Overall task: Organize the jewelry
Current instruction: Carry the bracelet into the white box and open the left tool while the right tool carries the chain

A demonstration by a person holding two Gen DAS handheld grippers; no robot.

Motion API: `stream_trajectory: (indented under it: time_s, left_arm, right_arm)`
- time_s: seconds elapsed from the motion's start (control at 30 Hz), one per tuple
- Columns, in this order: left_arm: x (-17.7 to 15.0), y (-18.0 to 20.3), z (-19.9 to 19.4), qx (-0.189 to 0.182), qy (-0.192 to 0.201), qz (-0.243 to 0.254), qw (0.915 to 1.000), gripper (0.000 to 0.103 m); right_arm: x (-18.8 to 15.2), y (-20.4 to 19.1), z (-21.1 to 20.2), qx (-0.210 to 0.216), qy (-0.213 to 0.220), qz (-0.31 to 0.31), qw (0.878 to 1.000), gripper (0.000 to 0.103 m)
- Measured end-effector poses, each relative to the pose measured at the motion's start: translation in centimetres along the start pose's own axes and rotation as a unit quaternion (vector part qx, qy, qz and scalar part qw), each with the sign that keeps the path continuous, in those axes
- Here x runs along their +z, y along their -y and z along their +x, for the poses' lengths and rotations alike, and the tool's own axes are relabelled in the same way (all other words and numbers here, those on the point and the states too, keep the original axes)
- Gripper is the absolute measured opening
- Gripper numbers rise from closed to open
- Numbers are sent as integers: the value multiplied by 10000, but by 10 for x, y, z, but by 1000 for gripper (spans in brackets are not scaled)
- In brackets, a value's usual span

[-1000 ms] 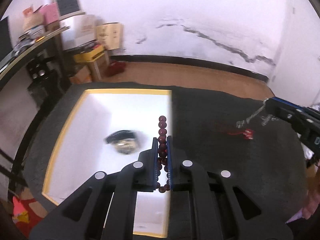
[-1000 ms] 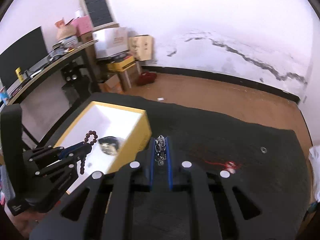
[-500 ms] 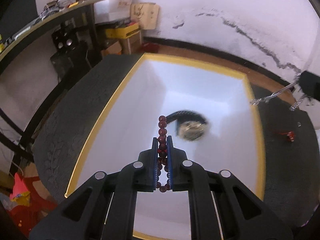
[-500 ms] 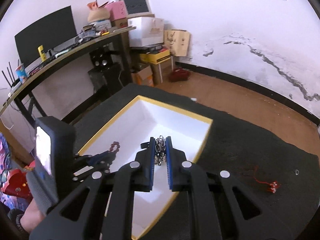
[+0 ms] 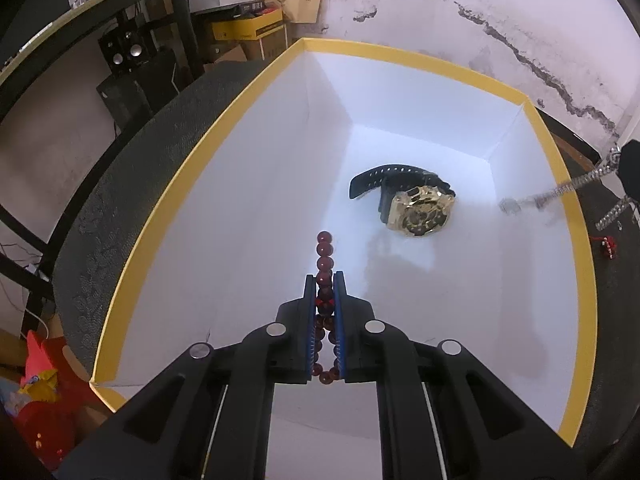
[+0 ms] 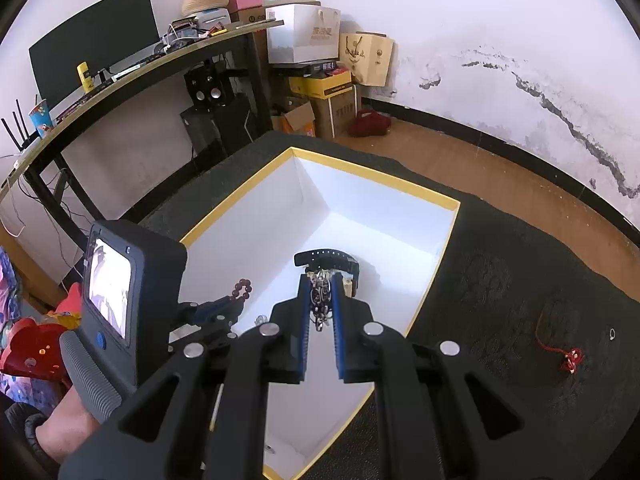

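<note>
yellow-rimmed white box (image 5: pixel 582 240) now fills the left wrist view, closer than half a second ago. left gripper (image 5: pixel 325 280) hangs over the box, clamped on a dark red bead bracelet (image 5: pixel 324 256). right gripper (image 6: pixel 321 282), also above the box, pinches a silver chain (image 6: pixel 320 300). inside the box lies a gold watch (image 5: pixel 420 212) with a black strap. a red cord charm (image 6: pixel 570 358) sits on the dark table (image 6: pixel 520 280).

no text reads clearly. far ahead-left of the right gripper, white gift bag (image 6: pixel 303 34) carries gold print, too small to read. kraft paper bag (image 6: pixel 366 58) beside it shows a dark drawn emblem, no legible words. black strip on yellow carton (image 6: pixel 322 85) below has illegible lettering.
</note>
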State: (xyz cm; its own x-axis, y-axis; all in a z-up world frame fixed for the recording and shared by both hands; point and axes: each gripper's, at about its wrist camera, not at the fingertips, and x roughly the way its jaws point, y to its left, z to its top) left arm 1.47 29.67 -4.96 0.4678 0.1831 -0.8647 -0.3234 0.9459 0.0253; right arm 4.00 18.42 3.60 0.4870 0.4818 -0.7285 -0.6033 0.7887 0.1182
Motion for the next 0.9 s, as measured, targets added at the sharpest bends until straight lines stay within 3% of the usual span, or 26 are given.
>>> stream_trajectory:
  time_s: [0.67,0.7,0.73,0.77,0.8,0.9]
  left_arm:
    - [-4,4,-3,90,-16,76,9999,10]
    - [-4,6,-5,133,28,139,9998,22]
    - [-5,6,-7,180,40,169,9997,57]
    - [-5,7,-9,220,31,159,9996,78]
    - [-6,7,-12,183,73,119,9997,91]
    - [-7,7,-19,204,159,126,9996,93]
  right_arm:
    - [-4,2,3,-19,30,36,10000,11]
    - [-3,4,2,-19,32,45,10000,11]
    - [-3,4,1,-21,35,52,10000,11]
    - [-2,5,1,-22,33,55,10000,11]
    - [-2,5,2,-20,30,61,10000,11]
    - [-2,5,3,-13,14,50,10000,11]
